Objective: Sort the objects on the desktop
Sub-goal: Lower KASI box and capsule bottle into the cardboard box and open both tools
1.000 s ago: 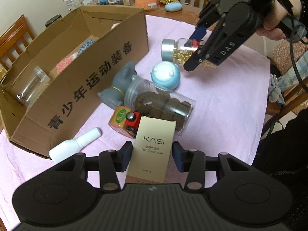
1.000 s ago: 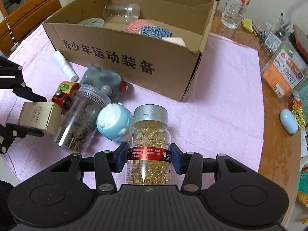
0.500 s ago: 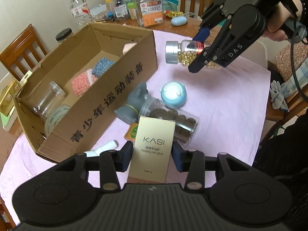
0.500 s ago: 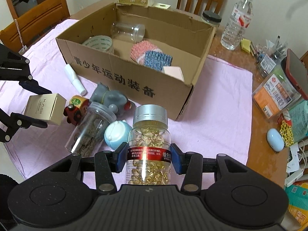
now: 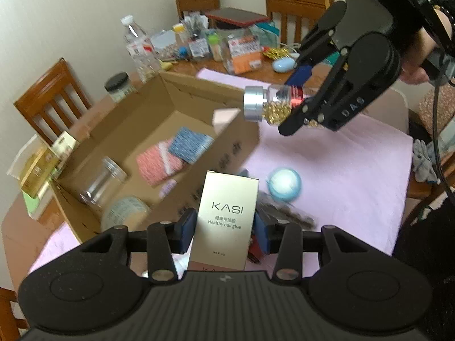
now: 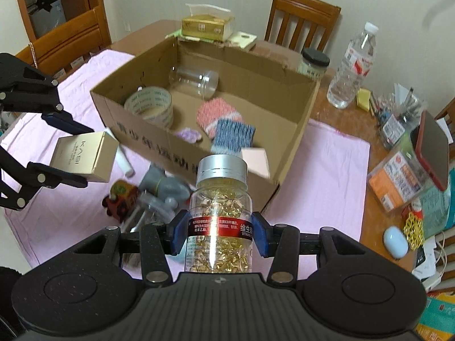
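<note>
Left tongs (image 5: 224, 228) clamp the gold KASI carton (image 5: 226, 221); right tongs (image 6: 220, 231) clamp the clear capsule bottle (image 6: 220, 216). Both hang near the open cardboard box (image 6: 293, 130); release only once inside its walls.

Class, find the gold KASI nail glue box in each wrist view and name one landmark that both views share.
Left wrist view: KASI box at bottom centre, upright, clamped in the left gripper.
Right wrist view: same box at the left edge, lying sideways in that gripper.
Shared landmark: the open cardboard box.
</note>
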Demonstrator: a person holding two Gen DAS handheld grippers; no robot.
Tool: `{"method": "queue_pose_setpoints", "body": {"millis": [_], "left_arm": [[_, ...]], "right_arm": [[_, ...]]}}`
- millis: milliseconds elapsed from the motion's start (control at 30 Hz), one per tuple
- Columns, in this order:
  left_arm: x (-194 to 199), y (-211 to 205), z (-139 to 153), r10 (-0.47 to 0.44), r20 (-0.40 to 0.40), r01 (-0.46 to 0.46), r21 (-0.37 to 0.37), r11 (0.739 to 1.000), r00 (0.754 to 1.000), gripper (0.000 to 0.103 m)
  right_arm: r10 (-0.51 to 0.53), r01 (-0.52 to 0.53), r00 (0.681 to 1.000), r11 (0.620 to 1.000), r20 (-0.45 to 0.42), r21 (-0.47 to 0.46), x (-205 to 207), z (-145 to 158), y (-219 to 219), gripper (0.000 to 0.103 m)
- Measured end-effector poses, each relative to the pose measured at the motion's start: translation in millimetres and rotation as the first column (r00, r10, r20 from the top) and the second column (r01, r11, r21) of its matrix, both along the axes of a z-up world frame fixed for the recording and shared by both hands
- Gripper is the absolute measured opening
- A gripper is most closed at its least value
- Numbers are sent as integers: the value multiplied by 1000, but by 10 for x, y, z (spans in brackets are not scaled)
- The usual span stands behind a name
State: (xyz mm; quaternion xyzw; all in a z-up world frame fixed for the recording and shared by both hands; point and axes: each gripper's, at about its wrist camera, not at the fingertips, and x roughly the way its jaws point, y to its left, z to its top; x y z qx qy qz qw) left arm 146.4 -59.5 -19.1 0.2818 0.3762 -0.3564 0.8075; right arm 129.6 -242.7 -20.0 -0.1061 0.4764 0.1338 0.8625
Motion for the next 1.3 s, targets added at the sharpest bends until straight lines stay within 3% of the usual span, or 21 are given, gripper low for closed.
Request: {"method": "queue_pose_setpoints", "body": {"millis": [533,1133,1233,1300], "left_arm": [[582,-13,322,57,103,-51,-56,997,993,43],[1014,-11,79,90,47,-87,-49,995,995,44],[1040,-15,50,98,58,-96,-43,994,993,52],[1051,-17,33,107,56,-105,-40,994,993,66]], "right_arm": [[-3,2,998,1000,59,18,501,201,41,52],[-80,79,996,996,33,44,1067,51,-94,52],[-86,85,996,996,31,39,1132,12,-96,52],[-97,96,995,995,29,35,1169,-14,-106,54]]}}
